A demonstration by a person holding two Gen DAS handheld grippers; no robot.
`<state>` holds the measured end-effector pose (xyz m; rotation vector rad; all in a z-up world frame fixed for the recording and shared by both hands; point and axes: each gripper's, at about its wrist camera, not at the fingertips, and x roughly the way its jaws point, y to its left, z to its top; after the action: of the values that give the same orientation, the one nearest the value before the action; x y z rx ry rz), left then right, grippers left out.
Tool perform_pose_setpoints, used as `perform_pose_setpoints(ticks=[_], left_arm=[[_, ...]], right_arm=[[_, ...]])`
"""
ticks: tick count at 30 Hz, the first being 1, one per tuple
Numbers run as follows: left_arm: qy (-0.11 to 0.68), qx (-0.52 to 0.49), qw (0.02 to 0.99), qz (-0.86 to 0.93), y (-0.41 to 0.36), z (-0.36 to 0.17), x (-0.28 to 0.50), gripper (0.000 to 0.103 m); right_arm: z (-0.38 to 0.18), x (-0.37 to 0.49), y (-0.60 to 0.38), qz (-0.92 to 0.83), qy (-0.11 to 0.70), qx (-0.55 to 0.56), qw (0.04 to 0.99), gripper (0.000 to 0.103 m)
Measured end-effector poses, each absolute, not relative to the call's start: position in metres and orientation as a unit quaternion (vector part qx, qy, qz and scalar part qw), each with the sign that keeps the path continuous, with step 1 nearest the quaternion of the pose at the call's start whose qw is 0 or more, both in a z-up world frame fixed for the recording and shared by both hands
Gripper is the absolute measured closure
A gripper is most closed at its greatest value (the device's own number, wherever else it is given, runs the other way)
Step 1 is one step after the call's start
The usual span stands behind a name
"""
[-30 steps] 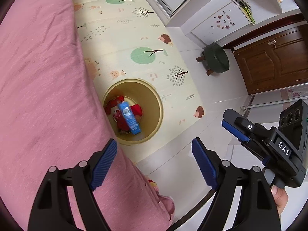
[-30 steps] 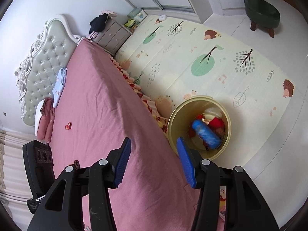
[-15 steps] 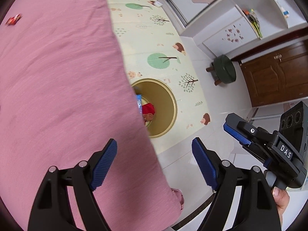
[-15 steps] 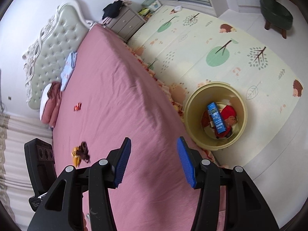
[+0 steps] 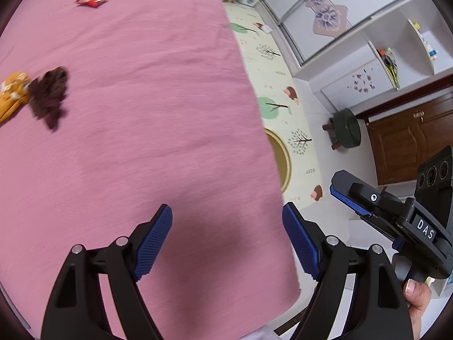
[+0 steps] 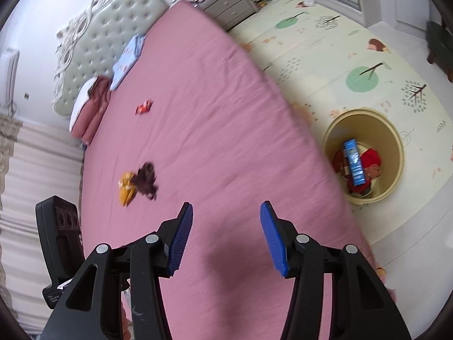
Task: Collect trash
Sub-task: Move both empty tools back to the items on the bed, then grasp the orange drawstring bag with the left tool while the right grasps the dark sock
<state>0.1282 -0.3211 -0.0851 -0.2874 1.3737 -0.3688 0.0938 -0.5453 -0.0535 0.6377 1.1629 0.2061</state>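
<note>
Two black handheld grippers are seen, the left gripper (image 5: 227,243) and the right gripper (image 6: 226,239), each with ribbed blue pads (image 5: 154,242) and silver pivot screws (image 6: 151,238). A white "DAS" label (image 5: 425,229) is carried on the right one (seen from the left wrist), beside a thumb (image 5: 416,297).

In the left wrist view the bed (image 5: 141,113) hides most of the yellow bin (image 5: 283,158); only a sliver of its rim shows, and its contents are out of sight. The orange wrapper (image 5: 12,93) is cut off by the picture's left edge, and the dark scrap (image 5: 49,96) touching it is too blurred to identify. The red wrapper (image 5: 91,0) is too small to read.
</note>
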Motion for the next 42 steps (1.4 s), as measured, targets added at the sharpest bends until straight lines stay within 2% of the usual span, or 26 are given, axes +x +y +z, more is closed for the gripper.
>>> perform_pose_setpoints(ticks=[14, 23, 38, 42], left_arm=[[0.63, -0.165, 0.751, -0.114, -0.177, -0.101, 0.109, 0.023], [0.621, -0.213, 0.753, -0.055, -0.099, -0.107, 0.129, 0.023], [0.623, -0.251, 0.741, -0.014, -0.05, -0.139, 0.2, 0.021], [0.627, -0.272, 0.73, 0.002, -0.035, -0.156, 0.217, 0.02]], right_arm=[[-0.067, 0.099, -0.407, 0.145, 0.568, 0.257, 0.768, 0.053], [-0.076, 0.134, -0.332, 0.193, 0.59, 0.215, 0.754, 0.053], [-0.106, 0.22, -0.279, 0.219, 0.616, 0.181, 0.735, 0.053], [-0.121, 0.239, -0.266, 0.22, 0.625, 0.175, 0.728, 0.049]])
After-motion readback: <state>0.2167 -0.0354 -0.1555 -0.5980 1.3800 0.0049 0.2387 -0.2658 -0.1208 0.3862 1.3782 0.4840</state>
